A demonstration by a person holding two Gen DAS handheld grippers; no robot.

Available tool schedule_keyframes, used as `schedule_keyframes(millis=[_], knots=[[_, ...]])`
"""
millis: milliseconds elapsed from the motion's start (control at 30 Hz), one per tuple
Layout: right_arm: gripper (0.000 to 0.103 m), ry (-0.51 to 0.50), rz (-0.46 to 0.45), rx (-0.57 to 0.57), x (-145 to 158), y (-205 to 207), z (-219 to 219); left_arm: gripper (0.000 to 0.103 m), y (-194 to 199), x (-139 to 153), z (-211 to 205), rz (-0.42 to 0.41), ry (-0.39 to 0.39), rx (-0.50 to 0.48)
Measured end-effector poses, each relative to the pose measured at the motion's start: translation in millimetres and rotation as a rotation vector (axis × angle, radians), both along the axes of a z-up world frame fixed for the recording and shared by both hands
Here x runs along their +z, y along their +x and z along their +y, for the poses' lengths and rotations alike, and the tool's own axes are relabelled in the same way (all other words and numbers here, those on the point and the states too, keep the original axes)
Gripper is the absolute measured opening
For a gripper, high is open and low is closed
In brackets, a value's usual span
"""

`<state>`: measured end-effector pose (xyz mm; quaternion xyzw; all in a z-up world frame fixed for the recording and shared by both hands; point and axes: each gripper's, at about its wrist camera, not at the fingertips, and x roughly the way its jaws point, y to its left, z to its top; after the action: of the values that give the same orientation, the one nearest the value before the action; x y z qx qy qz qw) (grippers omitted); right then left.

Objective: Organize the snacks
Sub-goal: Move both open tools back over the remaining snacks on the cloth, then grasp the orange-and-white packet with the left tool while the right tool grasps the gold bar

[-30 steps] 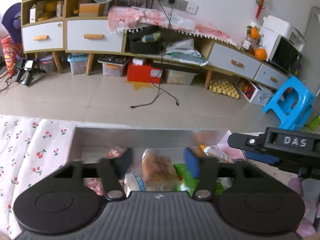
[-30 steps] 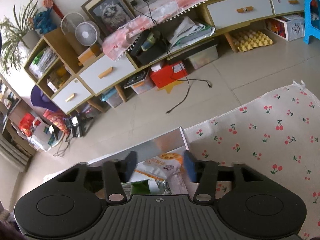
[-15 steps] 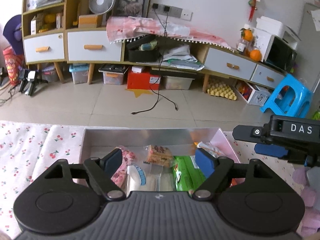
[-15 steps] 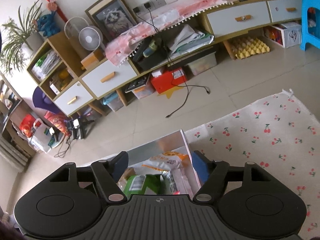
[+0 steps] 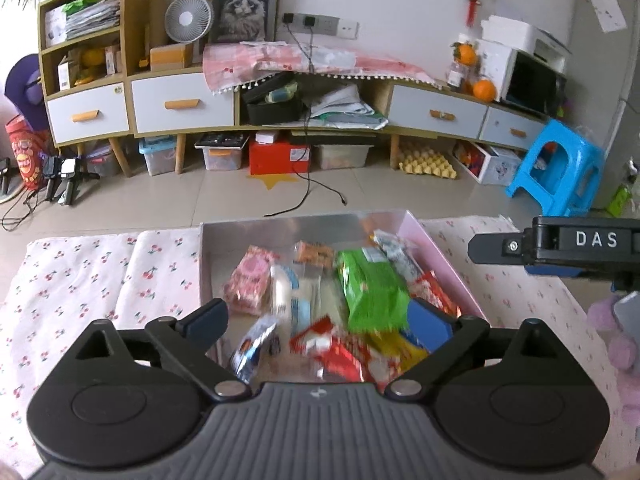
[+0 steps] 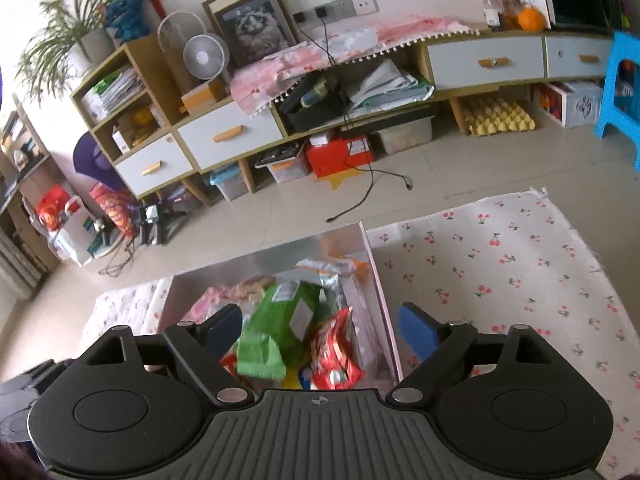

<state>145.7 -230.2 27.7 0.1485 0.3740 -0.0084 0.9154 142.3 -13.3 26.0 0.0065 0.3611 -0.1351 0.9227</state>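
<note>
Snacks piled in the box [image 5: 440,256] on the cherry cloth [image 6: 500,264].
Left gripper [image 5: 318,320] and right gripper [image 6: 320,330] hang above that box, jaws wide, holding nothing; green bag [image 5: 372,288] lies inside.

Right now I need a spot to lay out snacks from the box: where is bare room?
The cherry-print cloth right of the pink box lies bare up to its fringed edge. Left of the box, the cloth is bare too, though rumpled. Inside, only the far-left corner shows bare floor; around the green packet it is crowded.
</note>
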Motion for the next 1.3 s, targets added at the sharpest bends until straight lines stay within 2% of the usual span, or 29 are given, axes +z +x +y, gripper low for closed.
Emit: schedule_keyframes(millis=[133, 267, 433, 533, 733, 800, 867, 967, 1167, 1300], knots=[[0.088, -0.072, 0.002, 0.037, 3.5, -18.4, 11.8, 0.100, -18.9, 1.8, 4.6, -0.010, 0.035, -0.023], [0.088, -0.109, 0.006, 0.077, 1.7, -35.3, 22.4, 0.100, -33.7, -3.5, 8.8, 0.036, 0.060, -0.021], [0.088, -0.092, 0.013, 0.107, -8.0, -52.0, 27.6, 0.099, -46.0, -20.8, 14.5, 0.155, 0.077, 0.086], [0.088, -0.082, 0.037, 0.130, -17.1, -58.7, 28.5, 0.098, -50.4, -31.1, 19.3, 0.215, 0.040, 0.148], [0.088, -0.072, 0.115, 0.187, -36.4, -65.8, 31.0, 0.090, -57.6, -46.9, 22.3, 0.304, -0.038, 0.249], [0.088, -0.072, 0.131, 0.196, -41.3, -66.8, 31.0, 0.084, -60.9, -49.9, 21.2, 0.316, -0.060, 0.286], [0.088, -0.073, 0.148, 0.203, -46.5, -66.8, 31.1, 0.082, -62.2, -52.2, 19.9, 0.320, -0.078, 0.322], [0.088, -0.079, 0.175, 0.214, -54.2, -66.2, 31.6, 0.071, -67.4, -58.8, 13.9, 0.330, -0.070, 0.355], [0.088, -0.106, 0.202, 0.240, -62.0, -66.2, 32.6, 0.060, -67.8, -74.0, 3.5, 0.373, -0.096, 0.343], [0.088, -0.122, 0.218, 0.251, -67.3, -67.8, 33.9, 0.057, -70.2, -74.9, -0.8, 0.345, -0.062, 0.325]])
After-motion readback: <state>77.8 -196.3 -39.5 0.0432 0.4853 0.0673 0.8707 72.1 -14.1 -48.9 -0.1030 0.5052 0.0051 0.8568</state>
